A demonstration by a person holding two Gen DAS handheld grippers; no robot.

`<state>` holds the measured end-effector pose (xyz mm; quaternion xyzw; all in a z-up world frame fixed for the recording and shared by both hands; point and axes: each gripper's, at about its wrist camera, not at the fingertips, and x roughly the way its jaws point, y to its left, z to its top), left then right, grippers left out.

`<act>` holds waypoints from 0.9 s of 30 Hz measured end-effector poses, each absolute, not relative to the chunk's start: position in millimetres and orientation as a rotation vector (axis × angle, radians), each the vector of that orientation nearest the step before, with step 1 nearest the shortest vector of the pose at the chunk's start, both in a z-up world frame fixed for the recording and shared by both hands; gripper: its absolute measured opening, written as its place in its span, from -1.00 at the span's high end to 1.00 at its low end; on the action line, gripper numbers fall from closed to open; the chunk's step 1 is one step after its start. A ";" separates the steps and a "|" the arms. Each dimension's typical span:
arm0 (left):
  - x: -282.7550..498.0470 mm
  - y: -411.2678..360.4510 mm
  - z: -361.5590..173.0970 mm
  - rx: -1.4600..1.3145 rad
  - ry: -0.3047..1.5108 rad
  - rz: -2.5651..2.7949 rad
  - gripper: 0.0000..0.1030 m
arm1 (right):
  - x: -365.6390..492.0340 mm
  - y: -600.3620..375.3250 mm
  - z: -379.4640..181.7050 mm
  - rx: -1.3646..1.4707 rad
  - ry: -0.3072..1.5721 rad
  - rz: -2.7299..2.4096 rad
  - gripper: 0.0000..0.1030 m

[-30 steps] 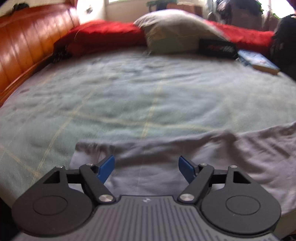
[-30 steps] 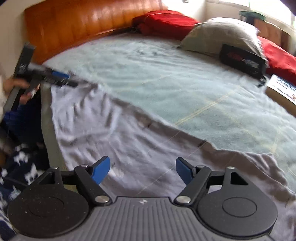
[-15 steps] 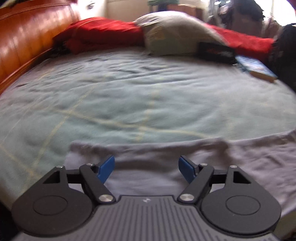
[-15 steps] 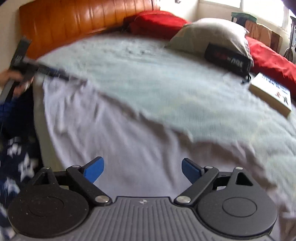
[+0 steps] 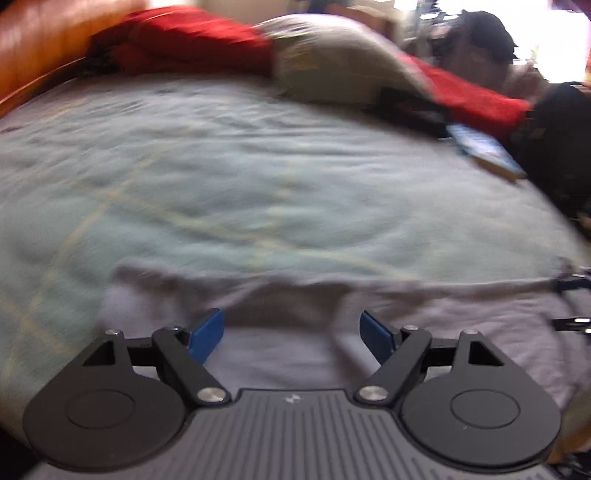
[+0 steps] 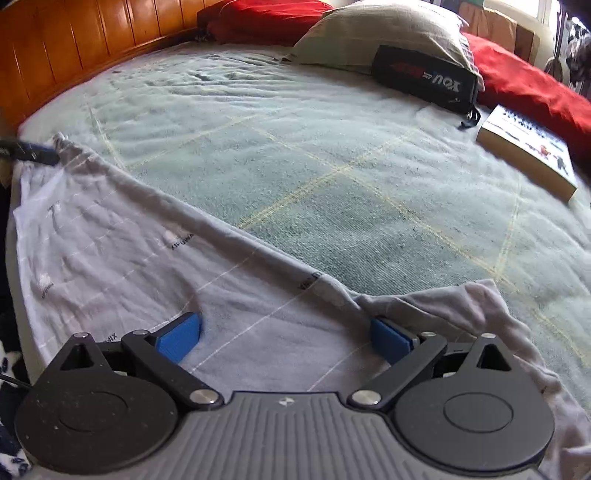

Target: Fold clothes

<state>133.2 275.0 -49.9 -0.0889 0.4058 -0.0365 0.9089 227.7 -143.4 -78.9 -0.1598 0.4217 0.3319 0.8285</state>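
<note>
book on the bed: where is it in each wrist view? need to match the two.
Left wrist: the book is at upper right, blurred, beside the red bedding.
Right wrist: the book is at the right edge, sharp, lying flat on the green blanket.
Shared landmark: the beige pillow, with the black pouch leaning against it.

Black two-finger grippers with blue pads

Each gripper (image 6: 286,334) has round black discs, silver screws, a ribbed grey body; dark star-patterned clothing (image 6: 7,369) at nine o'clock.
</note>
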 end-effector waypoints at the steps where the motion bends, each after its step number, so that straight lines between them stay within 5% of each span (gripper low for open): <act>1: 133.4 271.1 -51.0 -0.167 0.843 -0.108 -0.59 | 226.9 -141.3 -80.0 -0.340 0.893 0.701 -1.00; 12: 93.2 285.0 -58.2 -0.133 0.872 -0.208 -0.60 | 221.3 -151.9 -72.6 -0.377 0.892 0.737 -0.99; 19: 114.6 297.4 -62.7 -0.069 0.935 -0.070 -0.59 | 186.7 -69.4 -38.4 -0.408 0.766 1.044 -0.99; 27: 106.8 296.9 -70.3 0.025 0.918 -0.102 -0.60 | 180.0 -2.8 -78.1 -0.559 0.774 1.104 -0.78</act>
